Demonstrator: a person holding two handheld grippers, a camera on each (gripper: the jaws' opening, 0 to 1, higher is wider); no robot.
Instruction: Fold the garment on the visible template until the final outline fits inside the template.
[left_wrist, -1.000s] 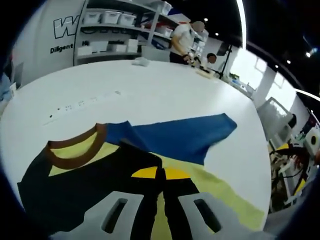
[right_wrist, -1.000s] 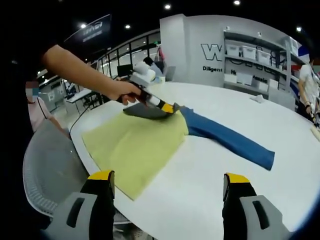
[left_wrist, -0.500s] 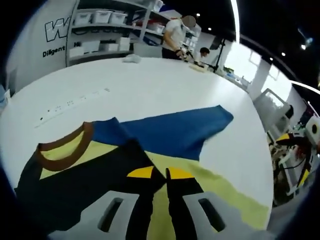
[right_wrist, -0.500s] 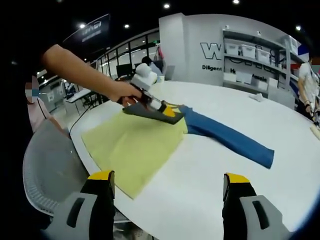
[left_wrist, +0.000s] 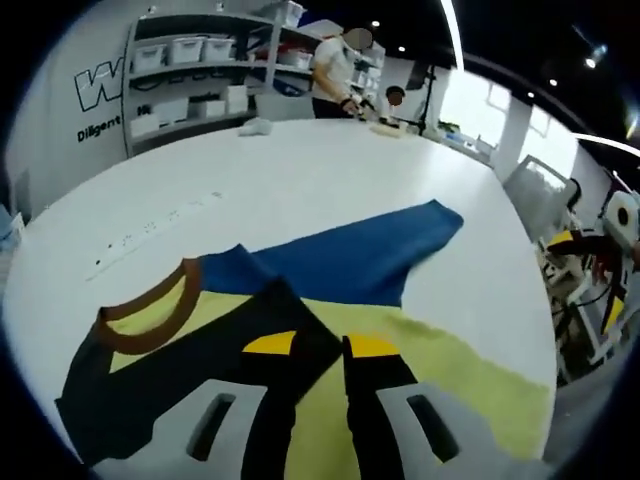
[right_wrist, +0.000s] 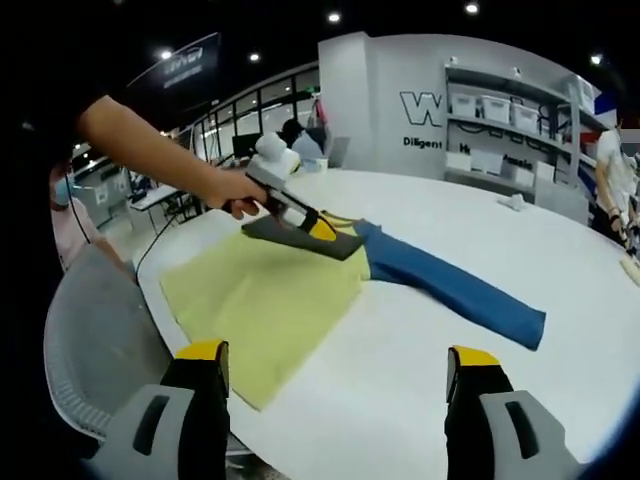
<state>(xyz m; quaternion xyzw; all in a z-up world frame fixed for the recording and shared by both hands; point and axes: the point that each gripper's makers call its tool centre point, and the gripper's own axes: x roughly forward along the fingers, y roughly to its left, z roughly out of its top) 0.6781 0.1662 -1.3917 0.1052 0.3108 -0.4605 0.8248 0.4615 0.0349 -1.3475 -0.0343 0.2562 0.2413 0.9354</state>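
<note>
Partly, left hand-held gripper (left_wrist: 320, 347) hides garment (left_wrist: 340, 265) hem.

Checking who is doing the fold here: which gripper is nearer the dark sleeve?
Left. The left gripper sits on the dark sleeve of the garment; the right gripper hangs open, well back past the hem.

There are one garment (left_wrist: 330, 300) with one blue sleeve (right_wrist: 455, 290) spread out, one white table (left_wrist: 300, 180), two claws (left_wrist: 320, 350) (right_wrist: 340, 375), one shelf unit (left_wrist: 190, 75) and two people (left_wrist: 335, 65) behind.
</note>
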